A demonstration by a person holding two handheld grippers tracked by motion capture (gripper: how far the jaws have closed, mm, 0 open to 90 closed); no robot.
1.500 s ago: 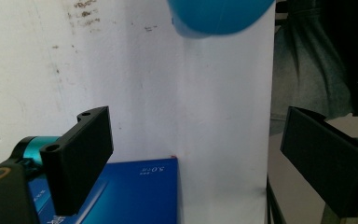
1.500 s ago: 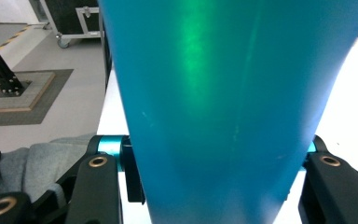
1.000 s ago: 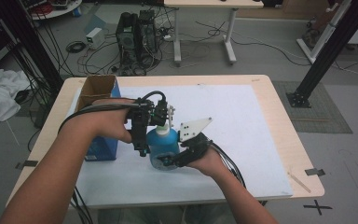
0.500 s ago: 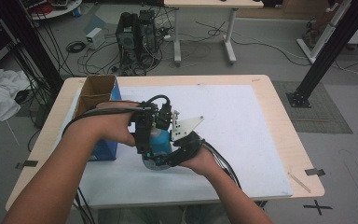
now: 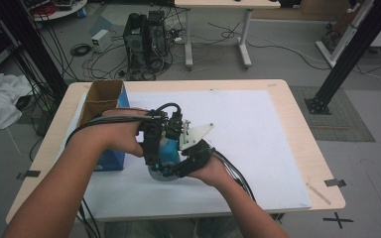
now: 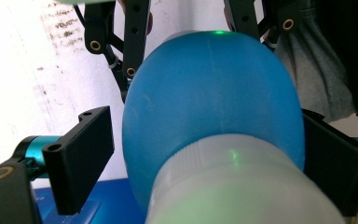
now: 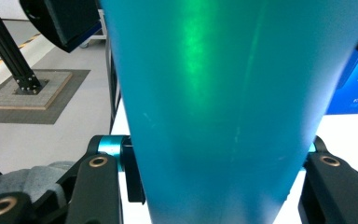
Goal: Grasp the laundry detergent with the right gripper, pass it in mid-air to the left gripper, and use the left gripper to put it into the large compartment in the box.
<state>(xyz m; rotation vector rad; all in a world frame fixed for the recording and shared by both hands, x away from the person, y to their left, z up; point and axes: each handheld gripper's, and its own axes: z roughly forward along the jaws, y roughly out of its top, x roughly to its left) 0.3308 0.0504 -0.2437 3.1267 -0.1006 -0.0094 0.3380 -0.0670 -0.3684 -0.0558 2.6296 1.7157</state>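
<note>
My right tongs are clamping the blue bottle low on its body above the tabletop; my left tongs are straddling its upper part, grip unclear.

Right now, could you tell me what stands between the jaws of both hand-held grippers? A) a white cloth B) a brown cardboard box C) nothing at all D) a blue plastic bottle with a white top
D: the blue plastic bottle sits between the right gripper and the left gripper; its blue body spans the right gripper's jaws in that gripper's view.
</note>
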